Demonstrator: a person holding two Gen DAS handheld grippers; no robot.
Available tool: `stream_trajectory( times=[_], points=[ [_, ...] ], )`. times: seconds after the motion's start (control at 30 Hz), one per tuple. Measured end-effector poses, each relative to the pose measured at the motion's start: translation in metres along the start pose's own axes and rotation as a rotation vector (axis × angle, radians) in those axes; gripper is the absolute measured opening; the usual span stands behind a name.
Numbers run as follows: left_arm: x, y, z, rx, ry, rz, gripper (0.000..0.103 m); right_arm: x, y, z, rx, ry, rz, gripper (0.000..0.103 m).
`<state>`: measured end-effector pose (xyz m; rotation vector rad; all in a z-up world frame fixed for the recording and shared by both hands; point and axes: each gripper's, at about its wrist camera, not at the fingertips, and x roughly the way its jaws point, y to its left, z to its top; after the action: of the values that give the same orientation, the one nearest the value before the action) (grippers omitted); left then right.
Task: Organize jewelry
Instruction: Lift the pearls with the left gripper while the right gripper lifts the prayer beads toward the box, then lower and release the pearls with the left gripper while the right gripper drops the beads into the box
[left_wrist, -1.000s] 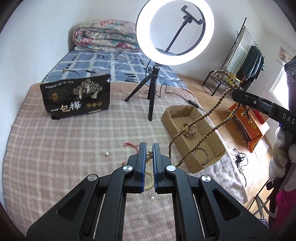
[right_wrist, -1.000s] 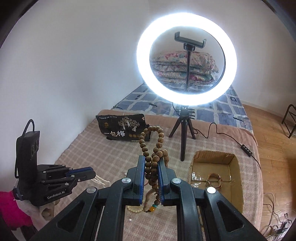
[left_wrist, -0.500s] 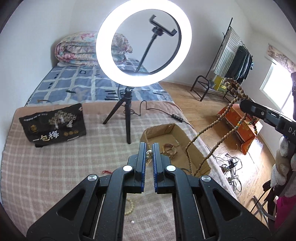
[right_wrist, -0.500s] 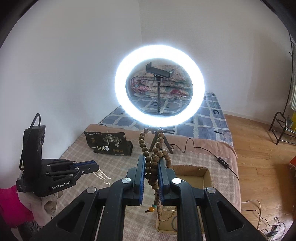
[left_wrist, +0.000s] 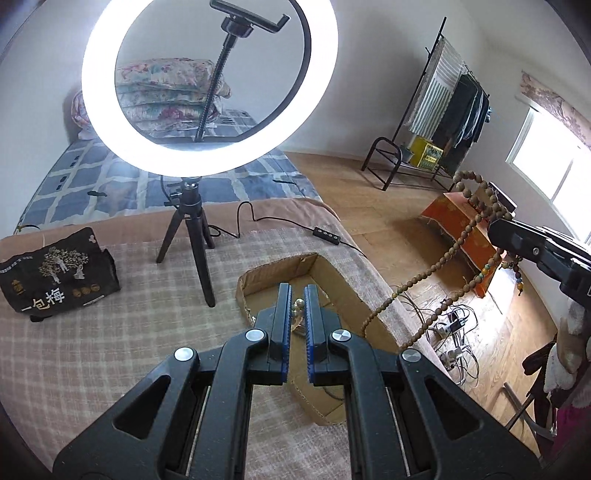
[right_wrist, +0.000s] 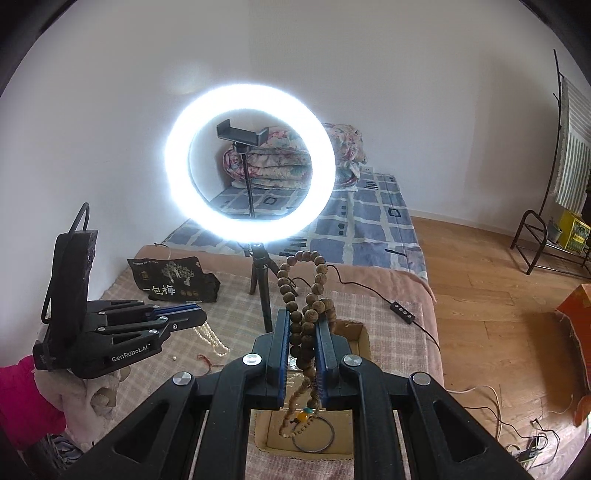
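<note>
On a bed (left_wrist: 92, 354) spread with a checked blanket, beside a lit ring light (left_wrist: 207, 85), the right gripper (right_wrist: 303, 343) clamps a wooden bead strand (right_wrist: 306, 325) above the cardboard box (left_wrist: 273, 273), while the left gripper (left_wrist: 295, 314) pinches a pearl strand (right_wrist: 214, 338).

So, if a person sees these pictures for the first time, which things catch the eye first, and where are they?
The lit ring light on its tripod stands on the bed and dominates both views. Next, the right gripper is shut on a long string of brown wooden beads that hangs over the open cardboard box near the bed's edge. The left gripper is shut on a pale pearl strand.
</note>
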<state>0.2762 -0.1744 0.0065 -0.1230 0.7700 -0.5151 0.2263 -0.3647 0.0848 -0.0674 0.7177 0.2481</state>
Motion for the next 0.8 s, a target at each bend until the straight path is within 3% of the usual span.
stream_trajectory(
  times=[0.43, 0.8],
  points=[
    [0.073, -0.01, 0.003, 0.016, 0.061, 0.013, 0.004, 0.036, -0.04, -0.027, 0.017, 0.072, -0.048, 0.01],
    [0.116, -0.003, -0.004, 0.025, 0.11, 0.046, 0.004, 0.078, -0.053, -0.067, 0.067, 0.158, -0.014, 0.01]
  ],
)
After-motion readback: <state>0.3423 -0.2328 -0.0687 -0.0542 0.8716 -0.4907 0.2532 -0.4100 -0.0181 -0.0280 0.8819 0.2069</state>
